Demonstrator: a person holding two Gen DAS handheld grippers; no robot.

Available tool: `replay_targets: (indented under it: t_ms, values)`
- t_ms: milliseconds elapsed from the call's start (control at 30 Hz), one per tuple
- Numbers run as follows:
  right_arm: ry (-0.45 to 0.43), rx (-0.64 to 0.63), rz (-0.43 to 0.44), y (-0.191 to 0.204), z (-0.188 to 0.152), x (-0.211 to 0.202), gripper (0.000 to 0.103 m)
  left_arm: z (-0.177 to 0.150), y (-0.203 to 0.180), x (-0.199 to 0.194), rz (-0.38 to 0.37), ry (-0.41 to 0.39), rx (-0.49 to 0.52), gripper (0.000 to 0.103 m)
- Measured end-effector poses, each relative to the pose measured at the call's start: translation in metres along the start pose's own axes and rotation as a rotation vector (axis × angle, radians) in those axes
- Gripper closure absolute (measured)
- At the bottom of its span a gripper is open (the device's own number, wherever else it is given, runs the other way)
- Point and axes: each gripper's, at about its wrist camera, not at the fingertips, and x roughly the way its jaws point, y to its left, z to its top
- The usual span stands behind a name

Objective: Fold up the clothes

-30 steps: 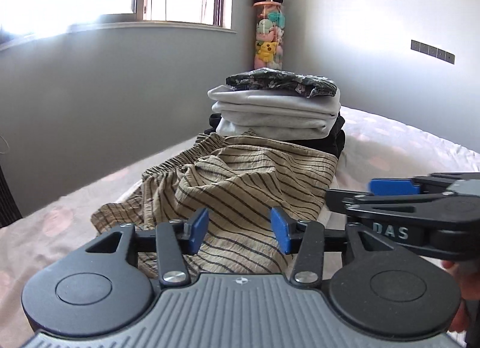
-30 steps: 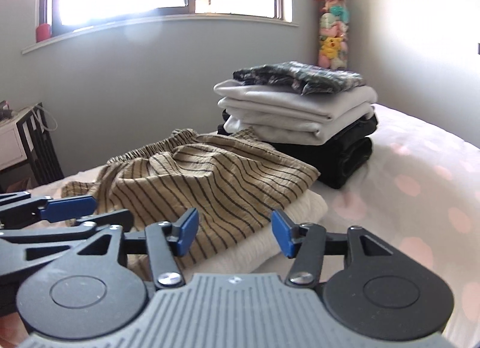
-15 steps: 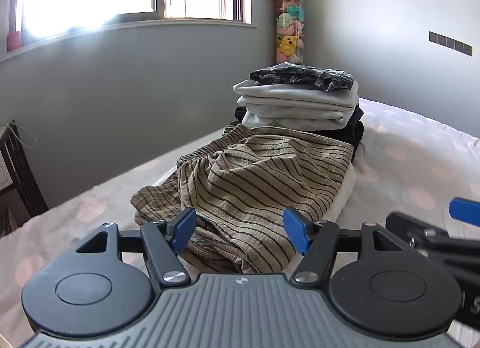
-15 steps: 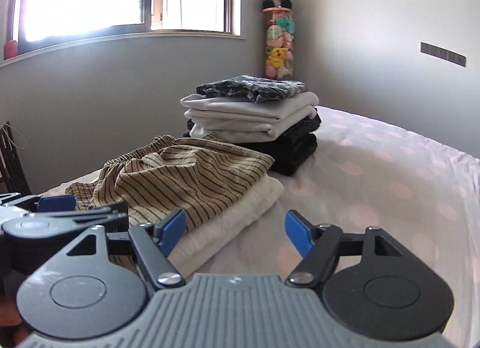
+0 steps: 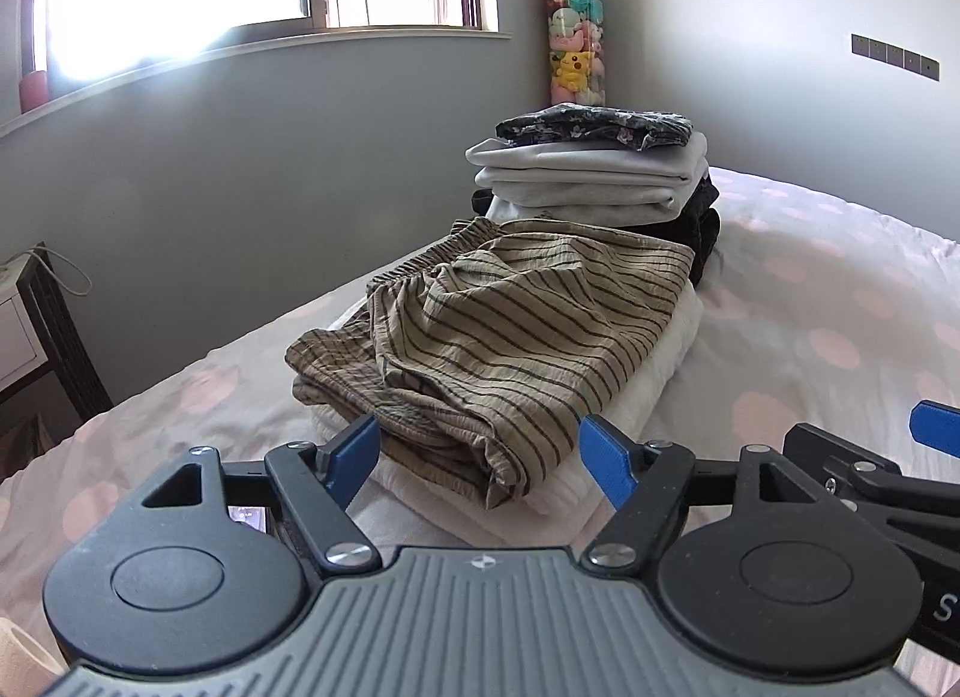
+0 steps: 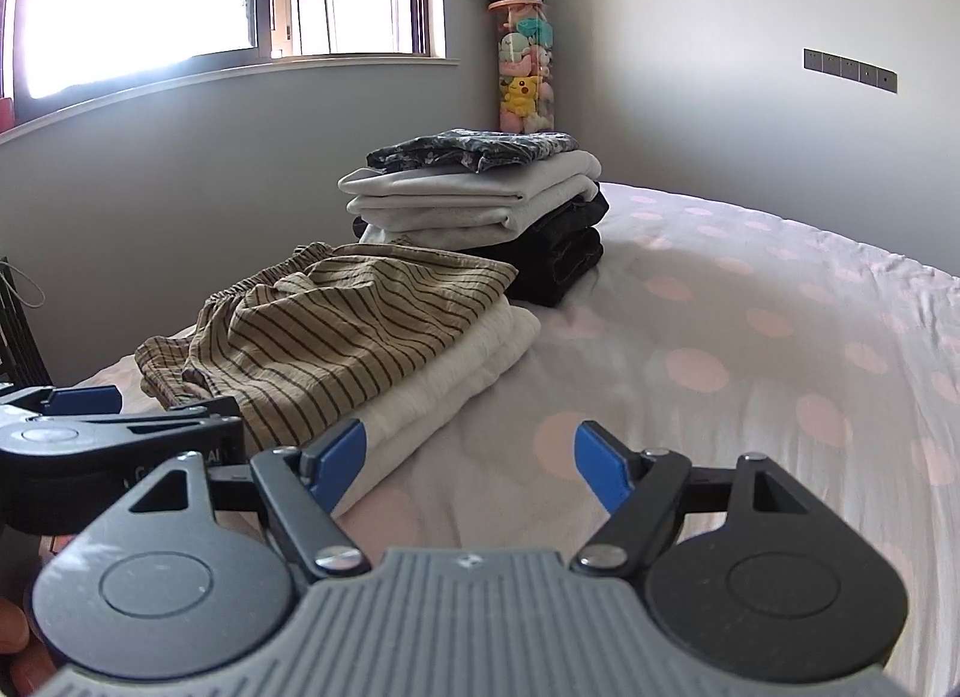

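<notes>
Grippers both gape wide, nothing held: left gripper (image 5: 480, 454) has just opened, striped shorts (image 5: 510, 325) at twelve o'clock untouched; right gripper (image 6: 468, 457) has opened too, over bedsheet (image 6: 750, 337).

The right gripper (image 6: 465, 457) stood wide apart at lower centre, nothing between its blue pads. Left of centre, tan striped shorts (image 6: 336, 331) lay on a folded white cloth (image 6: 474, 364) on the pink-dotted bedsheet (image 6: 750, 337).

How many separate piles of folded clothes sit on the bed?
2. The tall stack stands nearer the corner; the low pile, striped garment on white, lies in front of it. Items within each may be hidden.
</notes>
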Motion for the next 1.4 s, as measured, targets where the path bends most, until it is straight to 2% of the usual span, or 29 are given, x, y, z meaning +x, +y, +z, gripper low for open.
replay_targets:
  t_ms: [633, 1067, 1400]
  values:
    - [-0.029, 0.015, 0.01, 0.003, -0.005, -0.03, 0.024, -0.002, 0.002, -0.029, 0.014, 0.021, 0.002, 0.018]
    - [-0.015, 0.038, 0.009, 0.0, -0.01, -0.036, 0.024, -0.003, 0.002, -0.03, -0.009, 0.09, -0.013, 0.021]
    - [-0.018, 0.054, 0.012, -0.002, -0.011, -0.037, 0.024, -0.003, 0.0, -0.032, -0.005, 0.094, -0.008, 0.021]
